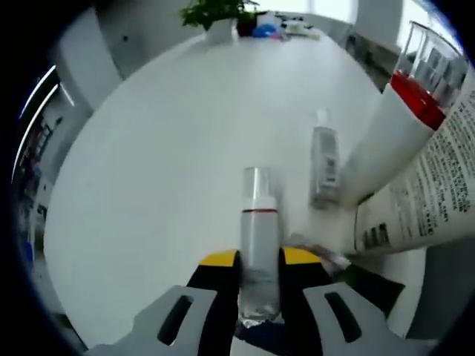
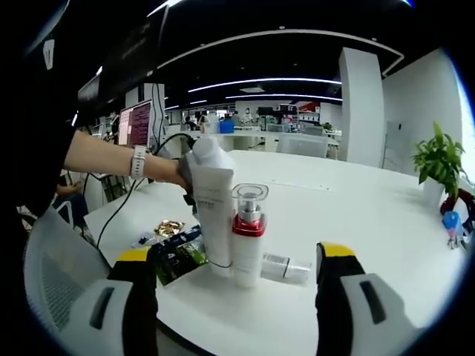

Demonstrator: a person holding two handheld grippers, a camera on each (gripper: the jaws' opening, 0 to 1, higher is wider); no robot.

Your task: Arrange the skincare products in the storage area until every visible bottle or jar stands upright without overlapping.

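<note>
On white table (image 1: 163, 148) | my left gripper (image 1: 260, 267) clamped on clear bottle (image 1: 259, 245), for standing upright | right gripper (image 2: 234, 259) jaws apart, empty | small bottle (image 1: 324, 167) lying flat | tube (image 2: 211, 204), red-collared pump bottle (image 2: 248, 237) upright.

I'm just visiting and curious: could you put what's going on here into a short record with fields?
Place: white table in an open office
Left gripper: shut on a clear bottle
Right gripper: open, holding nothing
Standing: white tube, red-collared pump bottle
Lying down: small clear bottle
Also there: sachets, potted plant
</note>
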